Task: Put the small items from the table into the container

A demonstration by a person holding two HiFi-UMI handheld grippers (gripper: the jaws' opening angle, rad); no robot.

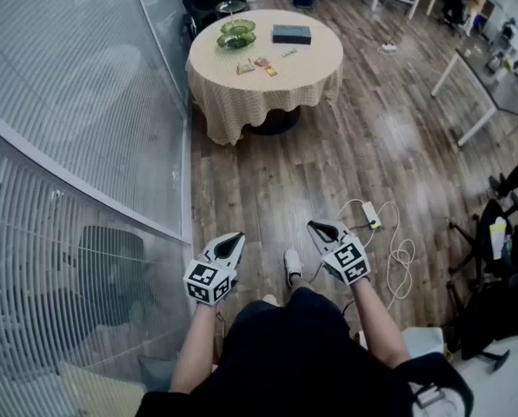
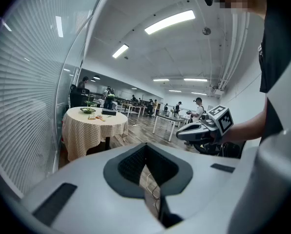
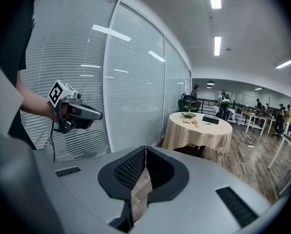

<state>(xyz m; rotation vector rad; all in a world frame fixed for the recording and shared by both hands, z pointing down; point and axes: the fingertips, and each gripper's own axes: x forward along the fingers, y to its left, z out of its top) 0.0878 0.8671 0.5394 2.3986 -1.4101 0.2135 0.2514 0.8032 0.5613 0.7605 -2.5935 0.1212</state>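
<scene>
The round table under its beige checked cloth (image 1: 315, 76) stands well ahead of you. On it, the green glass dish (image 1: 237, 34) sits at the far left, with the dark flat rectangular box (image 1: 291, 34) to its right. The small flat snack packets (image 1: 257, 65) lie on your side of the dish. The glass wall with slatted blinds (image 1: 76, 102) runs left of the table, and a long white-legged desk (image 1: 494, 85) stands well to its right. A white plastic power strip (image 1: 371, 215) lies on the floor on your side of the table, to the right. Your left gripper (image 1: 233, 241) and right gripper (image 1: 318, 228) are side by side, far short of the table.
</scene>
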